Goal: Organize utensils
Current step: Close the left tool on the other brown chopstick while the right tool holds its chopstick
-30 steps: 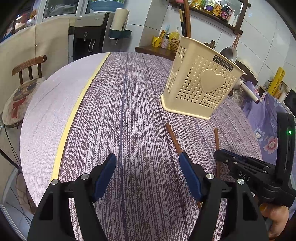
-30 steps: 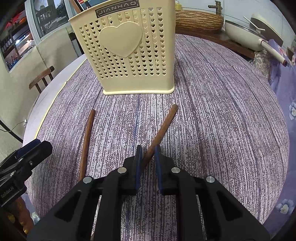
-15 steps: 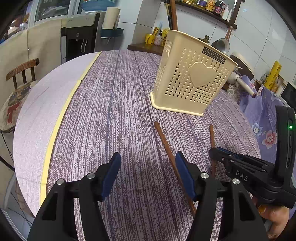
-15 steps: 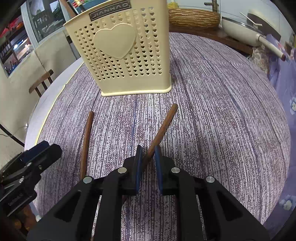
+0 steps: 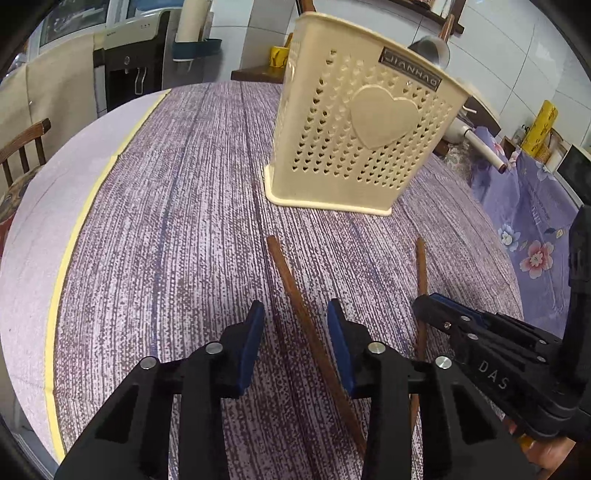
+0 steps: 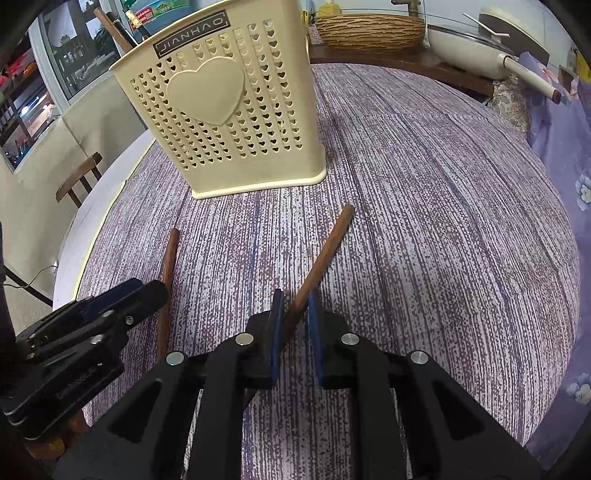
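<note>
Two brown wooden utensil handles lie on the purple-streaked table. My left gripper [image 5: 295,321] is open, its blue pads on either side of the left handle [image 5: 291,284]. My right gripper [image 6: 295,306] is shut on the right handle [image 6: 325,247], which also shows in the left wrist view [image 5: 421,269]. The left handle also shows in the right wrist view [image 6: 168,266], partly under my left gripper [image 6: 147,295]. A cream perforated utensil holder [image 5: 354,140] with a heart stands upright just beyond both handles, also in the right wrist view [image 6: 229,118].
A yellow tape line [image 5: 85,214] runs along the table's left side. A wooden chair [image 5: 22,147] stands beyond the left edge. A woven basket [image 6: 369,29] and a white pan [image 6: 476,48] sit on a counter behind. A floral cloth [image 5: 532,221] lies at the right.
My left gripper has moved right and forward so the left handle now lies between its open pads, which have narrowed. My right gripper stays shut on the right handle.
</note>
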### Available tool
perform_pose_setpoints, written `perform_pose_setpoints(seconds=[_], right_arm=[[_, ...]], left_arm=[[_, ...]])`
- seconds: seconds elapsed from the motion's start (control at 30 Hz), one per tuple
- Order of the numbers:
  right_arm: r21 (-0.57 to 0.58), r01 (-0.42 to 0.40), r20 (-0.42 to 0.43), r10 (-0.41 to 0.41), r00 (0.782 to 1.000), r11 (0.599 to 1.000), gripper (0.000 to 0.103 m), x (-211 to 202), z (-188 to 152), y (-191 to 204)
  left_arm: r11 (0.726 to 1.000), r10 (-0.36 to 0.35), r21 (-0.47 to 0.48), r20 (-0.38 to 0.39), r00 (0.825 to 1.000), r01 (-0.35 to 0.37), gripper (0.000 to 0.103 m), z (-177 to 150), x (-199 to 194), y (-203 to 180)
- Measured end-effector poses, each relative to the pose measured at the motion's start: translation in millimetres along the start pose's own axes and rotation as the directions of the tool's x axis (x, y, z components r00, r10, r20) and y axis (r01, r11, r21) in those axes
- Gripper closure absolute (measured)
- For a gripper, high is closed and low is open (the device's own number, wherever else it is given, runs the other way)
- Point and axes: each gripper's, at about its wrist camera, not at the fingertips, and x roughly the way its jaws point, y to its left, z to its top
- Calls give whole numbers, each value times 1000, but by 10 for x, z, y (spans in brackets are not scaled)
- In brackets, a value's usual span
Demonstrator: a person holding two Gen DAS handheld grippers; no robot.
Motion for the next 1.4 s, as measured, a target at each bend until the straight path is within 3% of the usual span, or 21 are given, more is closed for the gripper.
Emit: perform_pose_setpoints(seconds=[0.13, 0.3, 1.13, 1.4], right_arm=[[8, -7, 3, 7, 1000, 1000, 88, -8, -2, -32], [12, -10, 6, 10, 1000, 1000, 88, -5, -3, -38], [20, -13, -19, 13, 1000, 1000, 90, 67, 121, -69], [17, 57, -34, -57, 998, 998, 90, 156, 251, -8]], left_arm=[[999, 23, 22, 6, 1000, -24, 73, -15, 31, -28], [1000, 13, 28, -6, 1000, -13, 91, 17, 79, -56], [1000, -21, 7, -26, 999, 22, 93, 172, 204, -113], [1000, -23, 6, -41, 999, 23, 93, 259, 272, -113]])
